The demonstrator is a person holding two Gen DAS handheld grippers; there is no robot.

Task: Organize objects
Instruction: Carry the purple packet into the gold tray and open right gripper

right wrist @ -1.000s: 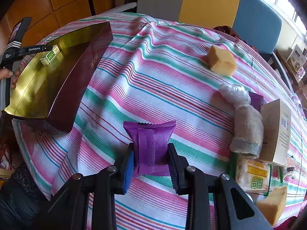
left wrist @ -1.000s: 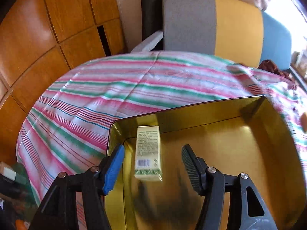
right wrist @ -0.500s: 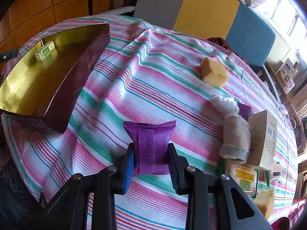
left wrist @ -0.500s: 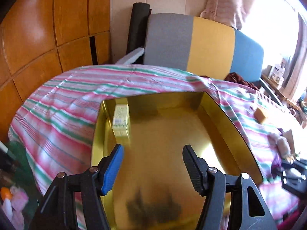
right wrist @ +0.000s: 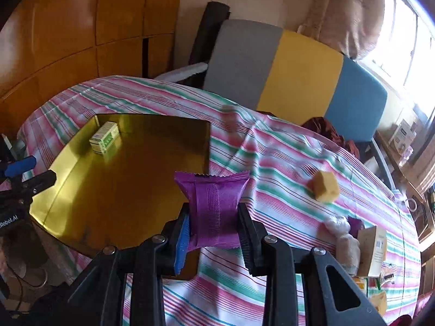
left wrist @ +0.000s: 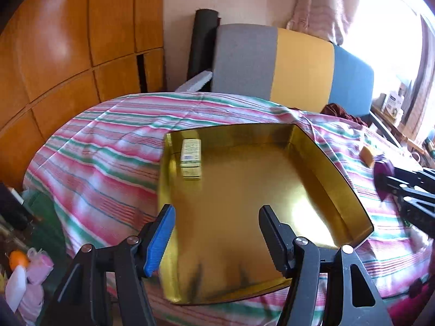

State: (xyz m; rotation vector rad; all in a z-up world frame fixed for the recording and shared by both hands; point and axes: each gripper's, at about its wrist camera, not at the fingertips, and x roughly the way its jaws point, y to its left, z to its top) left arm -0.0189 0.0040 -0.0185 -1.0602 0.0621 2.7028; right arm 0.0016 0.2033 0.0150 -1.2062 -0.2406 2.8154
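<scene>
A gold tray lies on the striped tablecloth. A small green and white box lies in its far left corner. My left gripper is open and empty, held above the tray's near edge. My right gripper is shut on a purple snack packet and holds it in the air at the tray's right edge. The right gripper and packet also show at the right in the left wrist view.
A yellow sponge block, a white sock roll, a tan carton and other packets lie on the cloth to the right. A grey, yellow and blue chair back stands behind the table.
My left gripper has drawn back from the box and tray. My right gripper has carried the purple packet left, from mid-table to the tray's right edge.
</scene>
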